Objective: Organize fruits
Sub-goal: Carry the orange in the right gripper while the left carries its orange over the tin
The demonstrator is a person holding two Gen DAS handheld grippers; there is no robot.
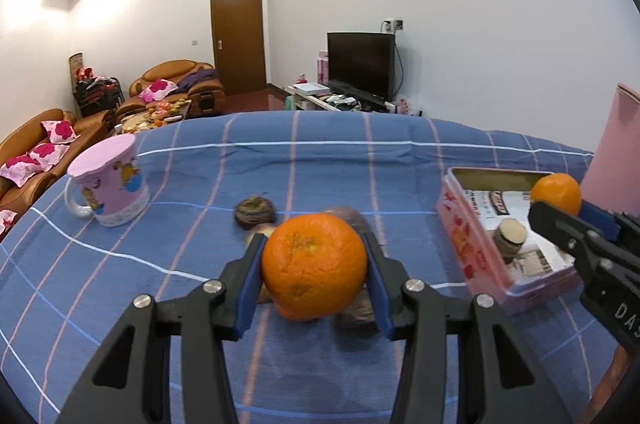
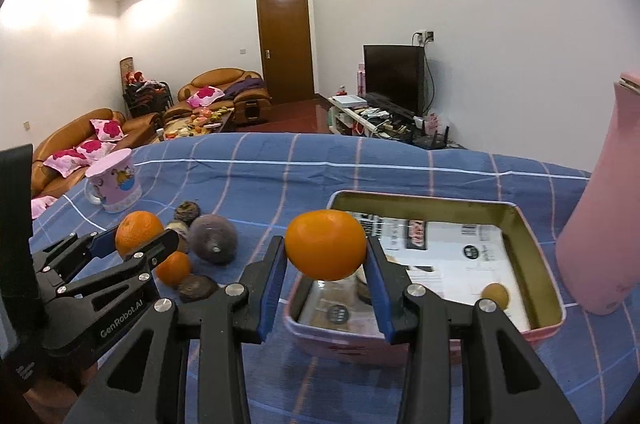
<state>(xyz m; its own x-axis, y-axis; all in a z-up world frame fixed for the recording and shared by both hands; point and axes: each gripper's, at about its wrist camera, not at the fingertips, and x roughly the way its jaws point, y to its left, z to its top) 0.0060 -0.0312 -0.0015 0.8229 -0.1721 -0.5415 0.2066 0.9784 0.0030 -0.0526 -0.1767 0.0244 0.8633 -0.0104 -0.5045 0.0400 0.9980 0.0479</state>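
Your left gripper [image 1: 314, 256] pinches a large round orange [image 1: 314, 264] between its blue pads, held above the blue checked tablecloth [image 1: 320, 168] and the loose pile of dark wrinkled passion fruits [image 2: 212, 240] plus one small orange fruit [image 2: 173, 267]. Your right gripper [image 2: 326, 256] clamps a second, smoother orange [image 2: 326, 244] over the near-left corner of the open pink rectangular tin [image 2: 532, 224], which already holds a small yellow fruit [image 2: 496, 295]. A pink cartoon-printed mug [image 1: 110, 180] stands well apart at far left; a tall pink container [image 2: 604, 224] stands just right of the tin.

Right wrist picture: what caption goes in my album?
Right tongs hold an orange above the pink tin.
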